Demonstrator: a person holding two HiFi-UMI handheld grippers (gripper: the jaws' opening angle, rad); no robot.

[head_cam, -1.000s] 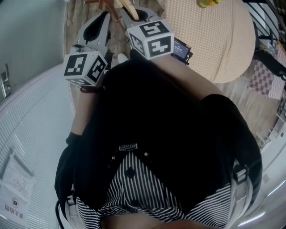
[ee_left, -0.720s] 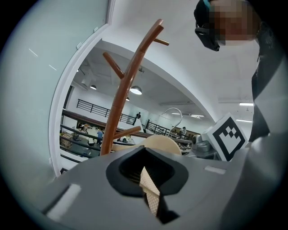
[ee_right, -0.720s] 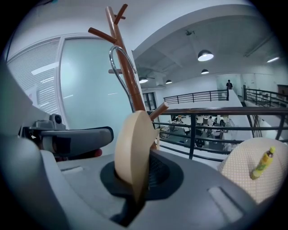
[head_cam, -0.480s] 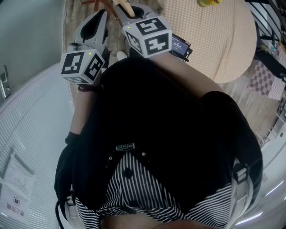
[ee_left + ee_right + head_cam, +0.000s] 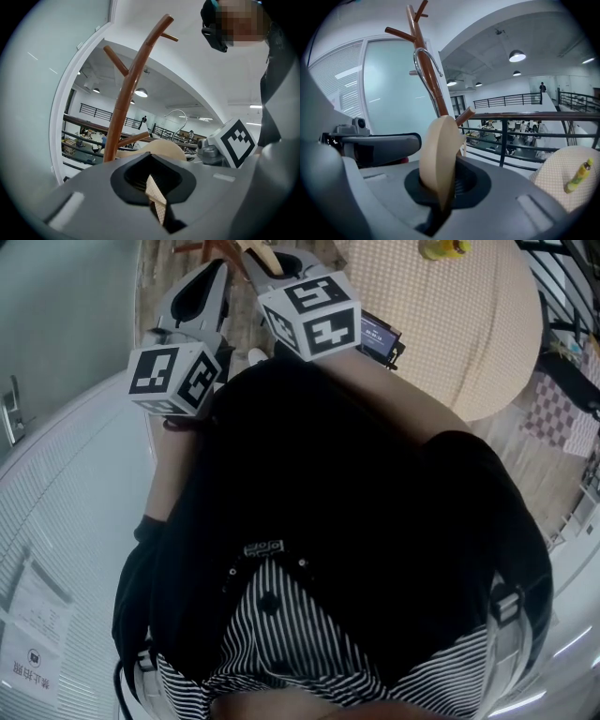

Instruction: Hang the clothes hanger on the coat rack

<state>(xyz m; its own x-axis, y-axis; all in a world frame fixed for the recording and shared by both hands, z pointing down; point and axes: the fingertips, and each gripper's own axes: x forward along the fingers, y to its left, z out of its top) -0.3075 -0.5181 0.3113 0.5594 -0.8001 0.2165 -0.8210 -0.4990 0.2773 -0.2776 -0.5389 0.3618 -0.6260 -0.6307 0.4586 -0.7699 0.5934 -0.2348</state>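
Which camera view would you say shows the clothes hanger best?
The right gripper view: the clothes hanger fills the centre, its wooden body clamped in the right claw and its metal hook clear. The left gripper view shows only part of its body and hook; the head view a wooden sliver at the top.

Tan hanger [image 5: 438, 154], brown rack [image 5: 124, 93], b/w striped shirt [image 5: 281, 638].
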